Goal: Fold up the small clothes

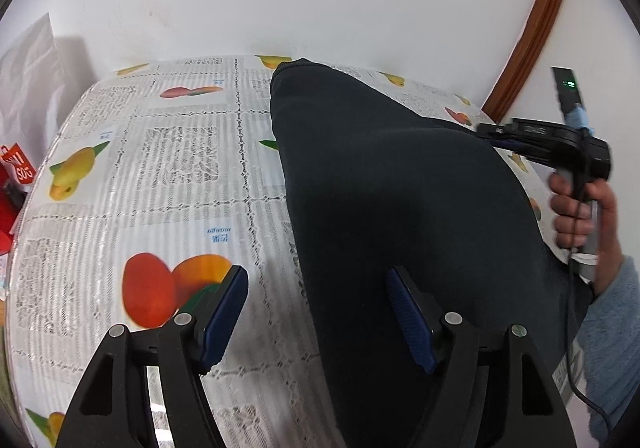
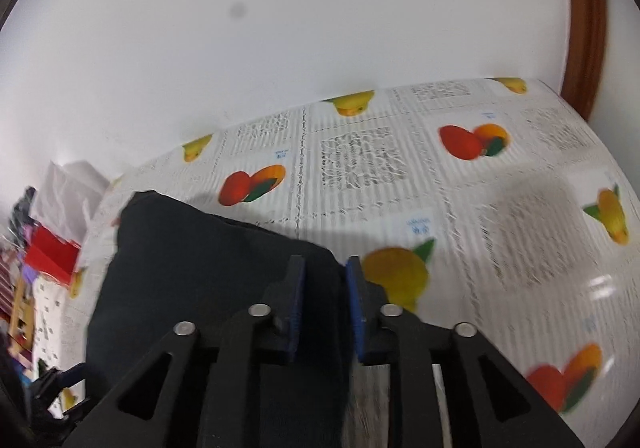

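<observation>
A dark navy garment [image 1: 400, 188] lies flat on the table with the fruit-print cloth [image 1: 168, 176], reaching from the wall side toward me. My left gripper [image 1: 316, 272] is open just above its left edge, with one blue pad [image 1: 228, 308] over the tablecloth and the other on the garment side. In the right wrist view the same garment [image 2: 200, 268] fills the lower left. My right gripper [image 2: 324, 262] straddles its right edge; the pads stand a little apart with dark cloth lying between them. A hand [image 1: 572, 208] in a grey-blue sleeve holds that tool's handle.
A white wall runs close behind the table. A brown wooden door frame [image 1: 536, 28] stands at the right. A white paper bag [image 1: 28, 68] and red packaging [image 1: 16, 176] sit off the table's left end, with more clutter [image 2: 52, 252] there. Bare tablecloth [image 2: 500, 208] lies right of the garment.
</observation>
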Motion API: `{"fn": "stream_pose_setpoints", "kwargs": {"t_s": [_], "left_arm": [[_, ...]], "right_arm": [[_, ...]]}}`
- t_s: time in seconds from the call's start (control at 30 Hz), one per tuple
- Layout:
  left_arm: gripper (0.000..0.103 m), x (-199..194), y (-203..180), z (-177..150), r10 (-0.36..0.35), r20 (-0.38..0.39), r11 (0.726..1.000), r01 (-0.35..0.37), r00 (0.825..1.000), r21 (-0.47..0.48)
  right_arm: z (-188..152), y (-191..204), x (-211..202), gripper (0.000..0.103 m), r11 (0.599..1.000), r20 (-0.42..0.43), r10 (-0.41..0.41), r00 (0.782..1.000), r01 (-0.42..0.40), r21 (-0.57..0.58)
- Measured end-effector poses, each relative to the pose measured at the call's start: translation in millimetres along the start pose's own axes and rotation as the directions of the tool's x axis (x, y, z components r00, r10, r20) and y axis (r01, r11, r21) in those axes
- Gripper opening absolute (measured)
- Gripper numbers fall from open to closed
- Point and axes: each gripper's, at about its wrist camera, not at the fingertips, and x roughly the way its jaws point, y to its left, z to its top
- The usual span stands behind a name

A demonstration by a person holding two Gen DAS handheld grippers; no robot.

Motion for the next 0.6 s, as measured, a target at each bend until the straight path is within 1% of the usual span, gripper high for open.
{"fn": "stream_pose_setpoints", "kwargs": {"t_s": [0.03, 0.07, 0.17, 0.23, 0.27, 0.33, 0.37, 0.4, 0.43, 0.47, 0.5, 0.53, 0.57, 0.6], "left_arm": [[0.071, -3.3, 0.5, -3.0, -0.002, 0.003, 1.000, 0.002, 1.000, 0.002], [0.070, -5.3, 0.9, -4.6, -0.005, 0.004, 1.000, 0.005, 1.000, 0.001], [0.069, -14.4, 0.6, -10.8, -0.019, 0.004, 1.000, 0.019, 1.000, -0.008], [0.069, -17.5, -0.4, -14.5, -0.025, 0.004, 1.000, 0.025, 1.000, -0.010], [0.069, -19.7, -1.8, -18.1, -0.027, 0.002, 1.000, 0.027, 1.000, -0.011], [0.069, -21.5, -5.6, -22.1, -0.012, -0.001, 1.000, 0.012, 1.000, -0.016], [0.069, -21.5, -7.1, -22.9, 0.004, -0.001, 1.000, -0.004, 1.000, -0.017], [0.069, -21.9, -7.5, -23.4, 0.015, -0.003, 1.000, -0.015, 1.000, -0.021], [0.069, -22.4, -8.5, -24.0, 0.029, -0.007, 0.999, -0.029, 1.000, -0.026], [0.069, -24.4, -8.8, -24.9, 0.037, -0.011, 0.999, -0.037, 0.999, -0.032], [0.069, -25.6, -9.2, -25.3, 0.038, -0.012, 0.999, -0.039, 0.999, -0.033], [0.069, -28.4, -10.4, -26.6, 0.044, -0.010, 0.999, -0.044, 0.999, -0.028], [0.069, -30.3, -11.8, -27.7, 0.051, -0.008, 0.998, -0.052, 0.999, -0.019], [0.069, -32.0, -13.3, -28.9, 0.057, -0.005, 0.998, -0.057, 0.998, -0.009]], "right_arm": [[-5.3, -2.2, -10.8, 0.039, 1.000, -0.005, -0.013, 1.000, 0.013, -0.011], [-10.7, -3.0, -17.8, 0.041, 1.000, -0.008, -0.018, 1.000, 0.018, -0.023], [-33.0, -6.0, -39.6, 0.043, 0.999, -0.037, 0.000, 0.999, -0.001, -0.049], [-46.8, -11.4, -47.8, 0.048, 0.999, -0.060, 0.037, 0.998, -0.040, -0.036], [-54.8, -13.2, -48.6, 0.048, 0.998, -0.080, 0.059, 0.995, -0.061, -0.026], [-61.8, -12.6, -42.5, 0.047, 0.998, -0.113, 0.057, 0.992, -0.060, -0.018], [-64.4, -11.4, -35.6, 0.044, 0.999, -0.142, 0.048, 0.989, -0.050, -0.013], [-65.8, -9.1, -33.1, 0.014, 0.997, -0.154, 0.070, 0.986, -0.073, -0.015], [-66.6, -6.2, -33.0, 0.004, 0.993, -0.160, 0.109, 0.981, -0.115, -0.024], [-66.5, -2.9, -43.5, 0.004, 0.987, -0.121, 0.147, 0.982, -0.154, -0.052], [-66.9, -1.9, -57.0, 0.004, 0.987, -0.040, 0.134, 0.990, -0.137, -0.081], [-67.3, -2.2, -64.5, 0.004, 0.986, 0.008, 0.133, 0.991, -0.131, -0.103], [-69.3, -4.3, -70.8, 0.004, 0.985, 0.034, 0.139, 0.990, -0.135, -0.109], [-70.8, -6.9, -70.0, 0.004, 0.988, 0.024, 0.129, 0.991, -0.127, -0.088]]}}
